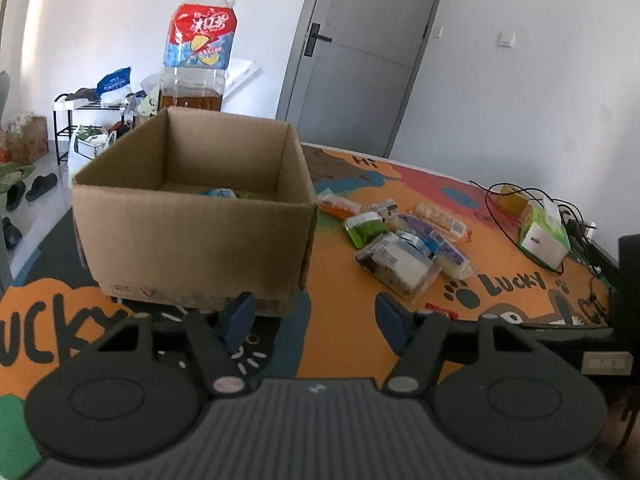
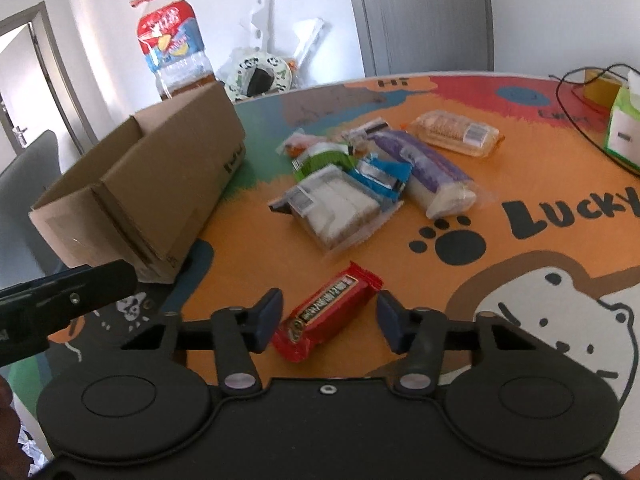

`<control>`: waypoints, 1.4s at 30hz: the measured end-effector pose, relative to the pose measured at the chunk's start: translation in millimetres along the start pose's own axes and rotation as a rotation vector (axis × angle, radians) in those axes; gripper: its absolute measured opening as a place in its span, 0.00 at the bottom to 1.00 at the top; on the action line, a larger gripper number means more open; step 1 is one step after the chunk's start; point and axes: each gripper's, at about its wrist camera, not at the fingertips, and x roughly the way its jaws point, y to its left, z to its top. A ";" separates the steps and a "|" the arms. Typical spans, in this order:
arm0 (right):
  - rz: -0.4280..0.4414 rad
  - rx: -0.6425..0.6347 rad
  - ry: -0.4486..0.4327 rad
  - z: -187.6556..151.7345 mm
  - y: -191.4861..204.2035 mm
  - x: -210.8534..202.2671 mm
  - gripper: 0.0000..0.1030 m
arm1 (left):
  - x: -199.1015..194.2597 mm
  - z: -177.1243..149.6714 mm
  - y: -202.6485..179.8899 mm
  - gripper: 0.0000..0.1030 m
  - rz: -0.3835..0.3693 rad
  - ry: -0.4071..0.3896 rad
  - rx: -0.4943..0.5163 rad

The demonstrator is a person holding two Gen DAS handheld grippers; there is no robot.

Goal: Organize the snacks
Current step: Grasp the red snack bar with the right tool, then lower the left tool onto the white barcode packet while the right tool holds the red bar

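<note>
An open cardboard box (image 1: 192,220) stands on the colourful table, with a blue-white packet (image 1: 218,192) inside; it also shows in the right wrist view (image 2: 160,184). A pile of wrapped snacks (image 1: 404,240) lies right of the box, also in the right wrist view (image 2: 372,176). A red snack bar (image 2: 326,312) lies between the fingers of my open right gripper (image 2: 328,316), which hovers just above it. My left gripper (image 1: 316,316) is open and empty, in front of the box's near right corner. The red bar shows partly behind its right finger (image 1: 440,314).
A large tea bottle (image 1: 198,44) stands behind the box. A green tissue box (image 1: 546,236), a yellow box (image 1: 512,198) and black cables (image 1: 516,200) lie at the table's far right. The left gripper's body (image 2: 60,304) shows at the left of the right wrist view.
</note>
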 end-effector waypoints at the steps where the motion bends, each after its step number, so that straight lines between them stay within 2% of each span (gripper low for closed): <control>1: -0.008 -0.010 -0.007 -0.6 -0.1 -0.3 0.41 | 1.0 -0.6 -0.3 0.63 -0.004 0.002 -0.001; 3: -0.020 -0.011 -0.007 -0.3 -2.6 -1.2 0.29 | 4.2 -1.5 -2.8 0.63 -0.009 0.008 0.004; 6: -0.013 0.009 -0.007 0.7 -10.5 -2.0 0.25 | 7.7 -2.7 -7.6 0.63 -0.020 0.012 0.010; 11: -0.023 0.005 -0.016 -1.4 -19.0 -5.0 0.24 | 15.2 -4.0 -15.6 0.63 -0.029 0.023 0.020; 18: -0.051 0.032 -0.033 0.5 -36.3 -9.0 0.24 | 27.0 -4.1 -29.2 0.57 -0.055 0.039 0.027; 31: -0.087 0.053 -0.088 1.5 -64.1 -19.8 0.24 | 55.1 0.4 -60.8 0.57 -0.115 0.041 0.067; 42: -0.082 0.092 -0.095 1.0 -84.9 -17.3 0.24 | 87.3 16.6 -84.3 0.72 -0.087 0.030 0.090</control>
